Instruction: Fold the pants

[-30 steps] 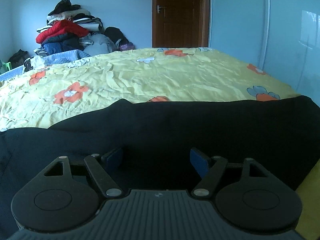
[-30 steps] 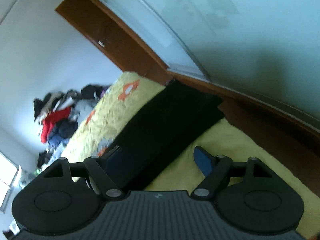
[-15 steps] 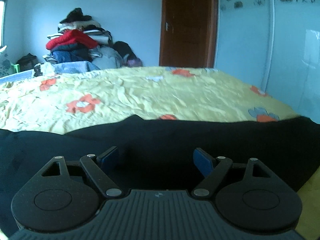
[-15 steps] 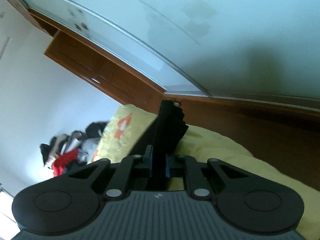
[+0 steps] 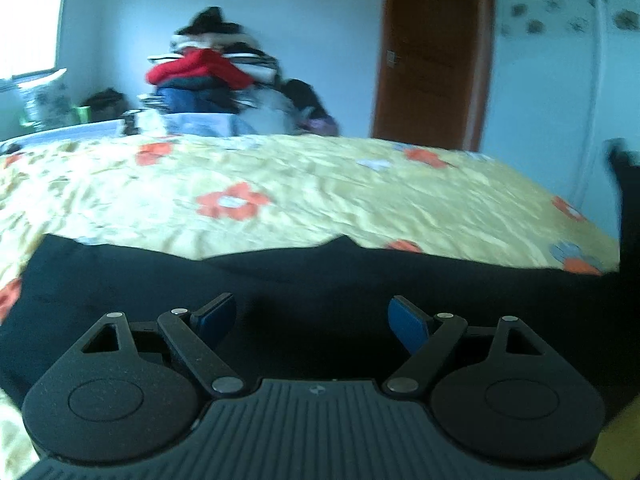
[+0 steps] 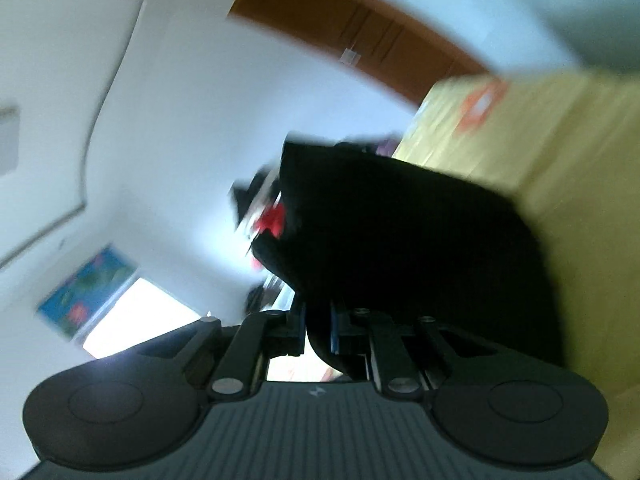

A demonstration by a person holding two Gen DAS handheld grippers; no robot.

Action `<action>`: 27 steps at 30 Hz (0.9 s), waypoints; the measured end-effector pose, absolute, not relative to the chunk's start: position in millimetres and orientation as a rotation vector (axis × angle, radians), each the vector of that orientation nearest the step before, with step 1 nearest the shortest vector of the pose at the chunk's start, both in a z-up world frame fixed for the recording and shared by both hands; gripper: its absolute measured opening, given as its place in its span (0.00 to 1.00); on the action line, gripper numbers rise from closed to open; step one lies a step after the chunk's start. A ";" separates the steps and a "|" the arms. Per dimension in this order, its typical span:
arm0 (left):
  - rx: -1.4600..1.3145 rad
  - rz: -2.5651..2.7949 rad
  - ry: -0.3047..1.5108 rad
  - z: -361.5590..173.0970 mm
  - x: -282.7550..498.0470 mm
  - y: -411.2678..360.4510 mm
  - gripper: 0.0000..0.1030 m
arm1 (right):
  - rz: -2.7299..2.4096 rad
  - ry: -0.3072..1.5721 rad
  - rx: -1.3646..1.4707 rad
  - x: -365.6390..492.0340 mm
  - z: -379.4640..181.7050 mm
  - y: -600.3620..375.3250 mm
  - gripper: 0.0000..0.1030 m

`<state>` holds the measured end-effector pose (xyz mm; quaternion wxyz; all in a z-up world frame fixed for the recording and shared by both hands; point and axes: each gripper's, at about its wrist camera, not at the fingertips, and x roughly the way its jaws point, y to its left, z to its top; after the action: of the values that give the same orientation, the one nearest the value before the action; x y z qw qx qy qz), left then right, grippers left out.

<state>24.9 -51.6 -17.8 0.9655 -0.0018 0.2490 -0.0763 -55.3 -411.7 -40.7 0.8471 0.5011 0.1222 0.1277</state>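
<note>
Black pants [image 5: 320,284] lie across the near part of a yellow flowered bed [image 5: 320,192]. My left gripper [image 5: 312,320] is open just above the black cloth, with nothing between its blue pads. My right gripper [image 6: 318,332] is shut on one end of the pants [image 6: 400,240] and holds it lifted off the bed. The view is tilted and blurred. In the left wrist view the lifted end [image 5: 628,216] shows at the far right edge.
A pile of clothes [image 5: 208,76] stands beyond the bed's far left. A brown door [image 5: 432,56] and a white wardrobe [image 5: 560,80] are at the back right. A window [image 6: 132,320] shows in the right wrist view.
My right gripper closed on the end of the pants and has lifted and swung it up over the bed. My left gripper stayed open and shifted left over the pants.
</note>
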 end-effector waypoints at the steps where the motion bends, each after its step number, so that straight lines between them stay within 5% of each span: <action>1: -0.013 -0.133 0.504 -17.2 25.4 -46.5 0.83 | 0.311 0.287 1.046 -43.9 -43.0 -396.2 0.11; 14: -0.031 -0.033 0.554 -22.6 25.6 -13.7 0.83 | 0.638 0.674 0.766 22.4 -69.0 -244.0 0.11; 20: -0.070 -0.054 0.584 -23.6 31.4 -9.4 0.84 | 0.456 0.606 0.380 -27.9 -24.3 -243.8 0.14; 23: -0.176 -0.189 0.643 -14.3 36.9 -8.0 0.86 | 0.288 0.587 0.022 -48.5 -10.1 -229.0 0.38; 25: -0.277 -0.338 0.707 -8.1 44.8 -10.7 0.89 | 0.243 0.580 -0.122 -53.5 -14.4 -219.2 0.69; 27: -0.367 -0.481 0.801 -8.6 58.2 -18.8 0.91 | 0.224 0.559 -0.135 -62.8 -19.5 -224.6 0.70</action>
<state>58.2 -18.8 -8.6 0.8767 -0.1757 0.3839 -0.2306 -62.8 -224.6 -19.5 0.9527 -0.0664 0.2752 0.1102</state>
